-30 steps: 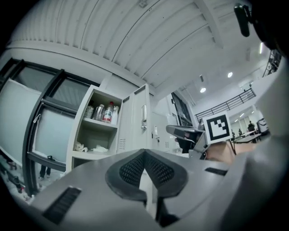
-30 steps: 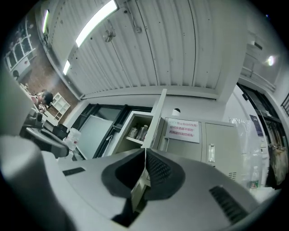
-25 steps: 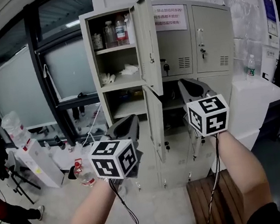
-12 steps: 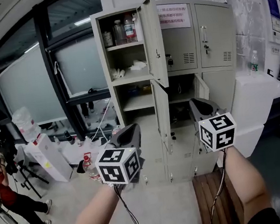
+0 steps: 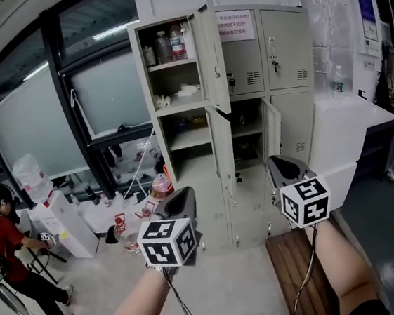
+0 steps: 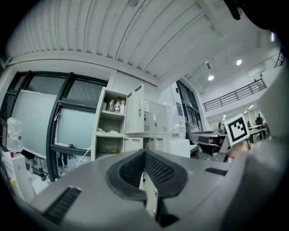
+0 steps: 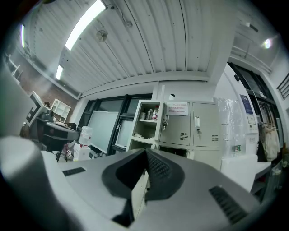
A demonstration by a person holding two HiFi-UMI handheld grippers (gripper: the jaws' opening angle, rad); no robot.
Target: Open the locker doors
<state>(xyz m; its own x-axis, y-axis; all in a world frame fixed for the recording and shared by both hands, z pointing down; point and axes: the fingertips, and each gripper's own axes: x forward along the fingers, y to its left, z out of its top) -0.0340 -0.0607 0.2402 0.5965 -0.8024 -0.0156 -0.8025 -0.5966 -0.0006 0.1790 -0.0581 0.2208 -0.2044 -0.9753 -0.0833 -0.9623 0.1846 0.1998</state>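
The grey locker cabinet [image 5: 247, 98] stands ahead, well beyond both grippers. Its upper left door [image 5: 212, 56] hangs open on shelves with bottles and cloths. The lower left door [image 5: 222, 150] and a lower middle door [image 5: 271, 127] are open too. The upper middle door [image 5: 240, 49], with a notice on it, and the upper right door [image 5: 284, 44] are closed. My left gripper [image 5: 181, 194] and right gripper [image 5: 283, 165] are held low and level, both shut and empty, touching nothing. The locker [image 6: 131, 119] also shows beyond the left gripper [image 6: 145, 153], and the locker [image 7: 180, 126] beyond the right gripper [image 7: 146, 152].
A white counter [image 5: 349, 125] with a water bottle [image 5: 338, 81] adjoins the locker's right side. A wooden bench [image 5: 294, 269] lies under my right arm. Bottles [image 5: 159, 187] and clutter sit on the floor at left, near a white box [image 5: 59, 222] and a person in red [image 5: 9, 245].
Both grippers have sunk lower in the head view and the locker now looks farther off. A person in red has come into sight at the left edge.
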